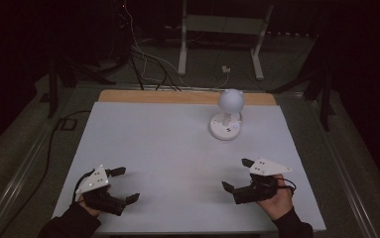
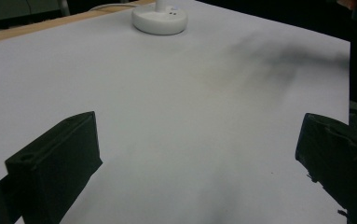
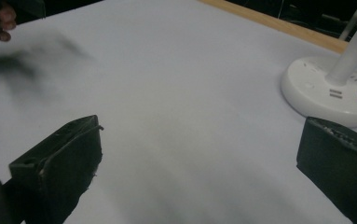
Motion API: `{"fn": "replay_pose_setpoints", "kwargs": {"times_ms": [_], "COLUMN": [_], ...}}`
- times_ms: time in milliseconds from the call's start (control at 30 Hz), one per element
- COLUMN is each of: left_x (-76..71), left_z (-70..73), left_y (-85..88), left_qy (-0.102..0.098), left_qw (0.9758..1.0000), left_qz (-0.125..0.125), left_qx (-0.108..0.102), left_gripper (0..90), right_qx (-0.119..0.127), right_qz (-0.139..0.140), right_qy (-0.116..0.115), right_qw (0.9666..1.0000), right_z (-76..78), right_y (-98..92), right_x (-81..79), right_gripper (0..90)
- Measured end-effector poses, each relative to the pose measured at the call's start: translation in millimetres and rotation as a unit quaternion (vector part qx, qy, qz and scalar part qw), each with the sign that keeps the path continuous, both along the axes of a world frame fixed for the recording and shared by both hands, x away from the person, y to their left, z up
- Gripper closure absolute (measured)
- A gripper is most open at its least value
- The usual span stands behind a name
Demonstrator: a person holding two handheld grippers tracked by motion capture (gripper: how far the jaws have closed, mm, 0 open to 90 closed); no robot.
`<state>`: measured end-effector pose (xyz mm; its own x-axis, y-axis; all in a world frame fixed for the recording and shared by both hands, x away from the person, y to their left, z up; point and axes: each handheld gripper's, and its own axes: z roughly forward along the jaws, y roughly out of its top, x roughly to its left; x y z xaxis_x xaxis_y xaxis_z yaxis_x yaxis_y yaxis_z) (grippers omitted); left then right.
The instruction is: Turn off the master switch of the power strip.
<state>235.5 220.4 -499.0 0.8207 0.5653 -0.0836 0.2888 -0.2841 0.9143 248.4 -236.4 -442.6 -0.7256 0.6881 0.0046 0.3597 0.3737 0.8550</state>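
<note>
Right claw jaws spread, empty; left claw likewise. Desk lamp stands upright at bench far side, ahead of right claw, which is nearer.

Lamp: we see smooth white plastic, slightly glossy on the round base; the globe looks matt
Desk: we read a matt white sheet, smooth, paper-like; bare wood shows along the far edge
Left tongs; right tongs: matt black, faintly rough jaw faces; grey matt top plates
</note>
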Motion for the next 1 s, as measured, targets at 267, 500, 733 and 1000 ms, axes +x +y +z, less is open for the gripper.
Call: {"fn": "replay_pose_setpoints", "kwargs": {"times_ms": [267,500,733,1000], "left_x": [-0.3,-0.1,-0.1,0.3], "left_z": [0.4,0.4,0.3,0.6], "left_y": [0.3,0.5,0.7,1.1], "left_qy": [-0.001,0.0,0.0,0.0], "left_qw": [1.0,1.0,1.0,1.0], "left_qz": [0.001,0.002,0.001,0.002], "left_qx": [-0.004,-0.005,-0.004,-0.007], "left_gripper": [0.4,0.4,0.4,0.4], "right_qx": [0.003,0.001,0.002,0.003], "right_qz": [-0.009,-0.023,-0.037,-0.06], "right_qy": [-0.008,-0.014,-0.019,-0.023], "right_qw": [0.9999,0.9996,0.9991,0.9979], "right_z": [10.2,17.7,23.9,29.8], "right_y": [-2.3,-5.8,-10.6,-17.1], "right_x": [9.5,22.4,34.5,53.2], "right_gripper": [0.3,0.3,0.4,1.4]}}
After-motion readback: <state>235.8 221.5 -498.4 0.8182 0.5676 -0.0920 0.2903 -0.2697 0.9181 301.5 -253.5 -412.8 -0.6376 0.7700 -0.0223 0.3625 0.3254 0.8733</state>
